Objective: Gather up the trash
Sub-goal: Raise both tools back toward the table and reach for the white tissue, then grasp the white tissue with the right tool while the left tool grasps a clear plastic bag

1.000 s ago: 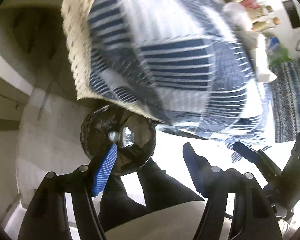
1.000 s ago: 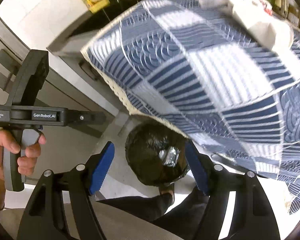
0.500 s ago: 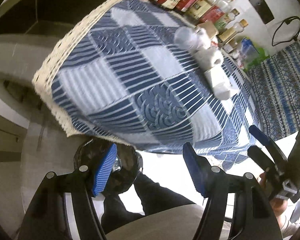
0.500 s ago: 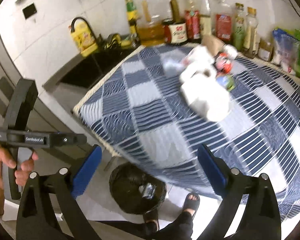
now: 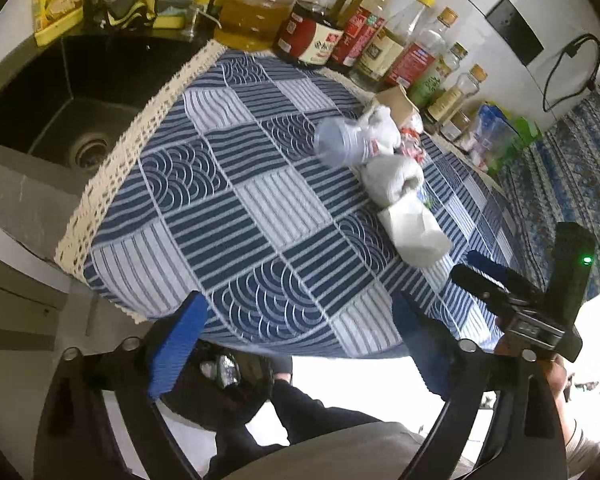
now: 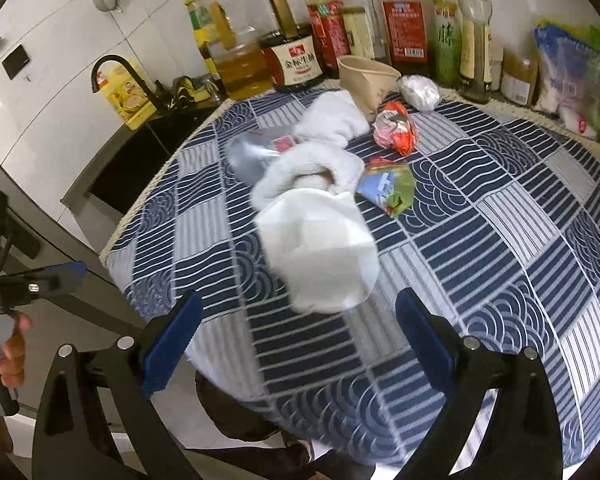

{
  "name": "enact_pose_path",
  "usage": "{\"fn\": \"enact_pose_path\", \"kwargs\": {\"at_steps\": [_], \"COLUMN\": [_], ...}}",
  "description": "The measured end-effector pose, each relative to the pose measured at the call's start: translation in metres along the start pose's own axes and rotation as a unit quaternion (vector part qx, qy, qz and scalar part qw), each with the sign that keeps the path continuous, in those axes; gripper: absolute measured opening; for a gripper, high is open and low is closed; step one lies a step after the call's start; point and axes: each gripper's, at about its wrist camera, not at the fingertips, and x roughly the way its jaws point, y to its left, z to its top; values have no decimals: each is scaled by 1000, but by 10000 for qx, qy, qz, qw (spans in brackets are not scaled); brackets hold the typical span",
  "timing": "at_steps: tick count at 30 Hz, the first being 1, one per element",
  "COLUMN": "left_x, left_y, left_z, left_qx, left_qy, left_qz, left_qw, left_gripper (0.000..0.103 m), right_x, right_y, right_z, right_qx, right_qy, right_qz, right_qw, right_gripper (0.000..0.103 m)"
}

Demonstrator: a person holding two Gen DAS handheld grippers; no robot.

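A heap of trash lies on the blue checked tablecloth (image 6: 500, 240): a white paper wad (image 6: 320, 248), a crumpled tissue (image 6: 312, 168), a clear plastic bottle (image 6: 252, 152), a red wrapper (image 6: 394, 128) and a green-blue wrapper (image 6: 388, 188). My right gripper (image 6: 298, 304) hovers open just before the paper wad, nothing between its pads. My left gripper (image 5: 298, 304) hangs over the table's near edge, its jaws opening and empty. The black-lined trash bin (image 5: 220, 384) stands on the floor under that edge, partly hidden. The paper wad (image 5: 414, 232) lies ahead to the right.
Sauce and oil bottles (image 6: 404, 20) line the back of the table, with a beige paper cup (image 6: 366, 76) and a white plastic ball (image 6: 420, 90) before them. A black sink (image 5: 72, 120) lies left of the table. Food bags (image 6: 572, 76) stand at the back right. A person's legs (image 5: 308, 420) are below.
Both grippers have risen from over the trash bin to above the table top. Their jaws now stand wider. The right gripper has come close to the paper wad.
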Motion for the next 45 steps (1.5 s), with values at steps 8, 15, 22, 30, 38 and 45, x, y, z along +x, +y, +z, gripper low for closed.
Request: {"fn": "enact_pose_path", "kwargs": {"at_steps": [8, 15, 22, 30, 38, 45], "left_x": [8, 13, 21, 27, 34, 48], "left_y": [-9, -8, -11, -11, -22, -45], "left_z": [10, 16, 17, 21, 43, 75], "left_qx": [-143, -324, -320, -230, 95, 504], "left_qy": [-52, -36, 30, 97, 95, 69], "left_qz": [428, 601, 625, 584, 487, 350], "left_qw": [9990, 9977, 9975, 9980, 9987, 9981], "left_gripper": [96, 96, 96, 96, 96, 96], "right_x": [38, 55, 63, 58, 27, -8], "right_y": [-17, -13, -9, -4, -7, -28], "right_z": [14, 17, 14, 12, 13, 11], "right_qx": [-34, -270, -558, -604, -307, 146], "right_qy": [309, 383, 379, 350, 128, -149], "right_qz": [238, 301, 86, 140, 133, 103], "right_qw": [9992, 9984, 9977, 9975, 9994, 9997], "right_gripper": [96, 96, 73, 72, 72, 72]}}
